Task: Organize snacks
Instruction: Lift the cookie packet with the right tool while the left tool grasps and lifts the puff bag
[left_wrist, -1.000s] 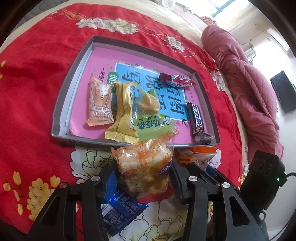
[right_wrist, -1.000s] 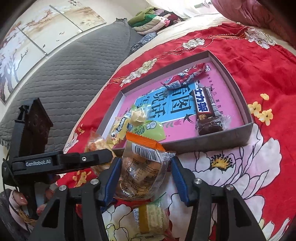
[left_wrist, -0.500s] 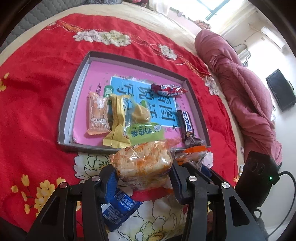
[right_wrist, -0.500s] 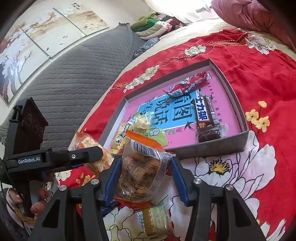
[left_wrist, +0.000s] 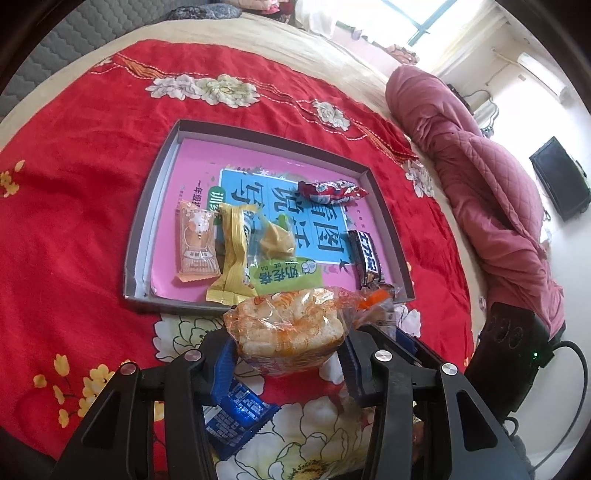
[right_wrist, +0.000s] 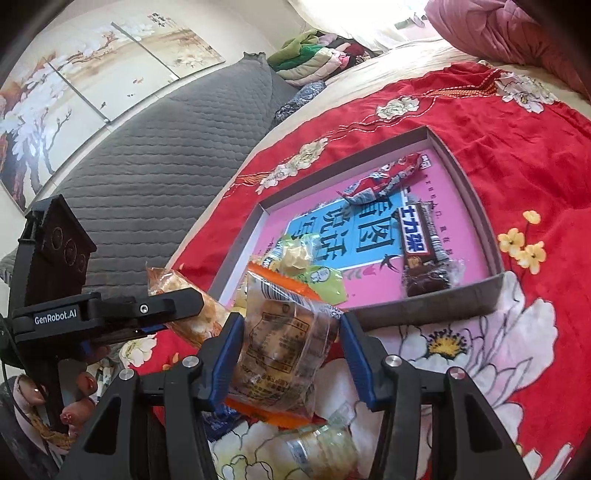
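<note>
My left gripper (left_wrist: 288, 360) is shut on an orange-and-clear bag of rice crackers (left_wrist: 291, 325), held just above the red bedspread in front of the grey tray (left_wrist: 142, 229). My right gripper (right_wrist: 286, 352) is shut on a clear snack packet with orange ends (right_wrist: 284, 339), lifted near the tray's (right_wrist: 432, 310) front wall. The left gripper (right_wrist: 110, 317) shows at the left of the right wrist view, the cracker bag (right_wrist: 192, 314) in its jaws. Inside the tray lie several snacks: a red candy (left_wrist: 330, 192), a chocolate bar (left_wrist: 367, 258), a yellow packet (left_wrist: 232, 254), a green one (left_wrist: 284, 273).
A blue wrapper (left_wrist: 236, 417) lies on the bedspread under the left gripper. A small clear packet (right_wrist: 321, 446) lies below the right gripper. A pink quilt (left_wrist: 491, 192) is bundled at the right; a grey padded headboard (right_wrist: 155, 177) stands behind.
The left gripper has risen with the cracker bag, so the tray looks smaller and farther. The right gripper has lifted its packet slightly; both grips are unchanged.
</note>
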